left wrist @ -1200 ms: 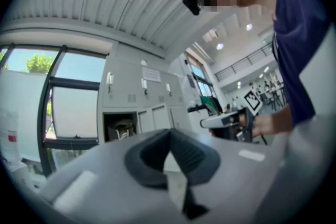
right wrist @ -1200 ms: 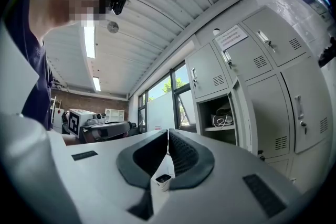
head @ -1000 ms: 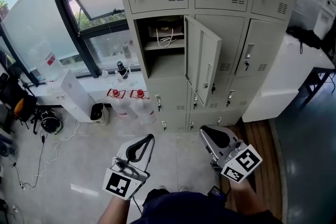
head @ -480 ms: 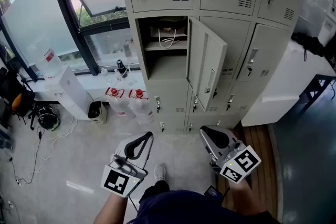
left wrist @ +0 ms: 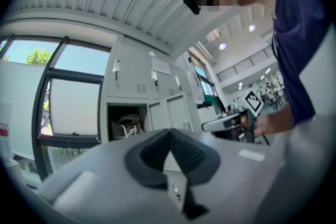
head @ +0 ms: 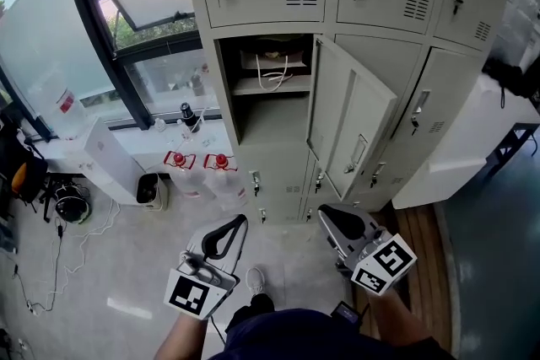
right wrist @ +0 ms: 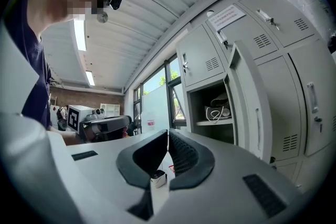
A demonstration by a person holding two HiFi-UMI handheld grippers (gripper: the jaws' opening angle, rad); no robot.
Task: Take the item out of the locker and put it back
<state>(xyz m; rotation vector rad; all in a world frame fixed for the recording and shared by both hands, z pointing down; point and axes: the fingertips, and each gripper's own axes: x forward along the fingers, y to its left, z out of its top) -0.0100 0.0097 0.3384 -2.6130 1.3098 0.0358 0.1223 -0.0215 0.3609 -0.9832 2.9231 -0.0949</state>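
L gripper & R gripper: jaws closed, empty. Bag w/ white handles sits on upper shelf of open locker ahead, above both. Door juts out ahead of R gripper. Paper label unreadable. Red-capped bottles ahead of L gripper.

locker door: open | item: on inner shelf | left gripper, right gripper: below locker

locker closer | left gripper, right gripper advanced toward it
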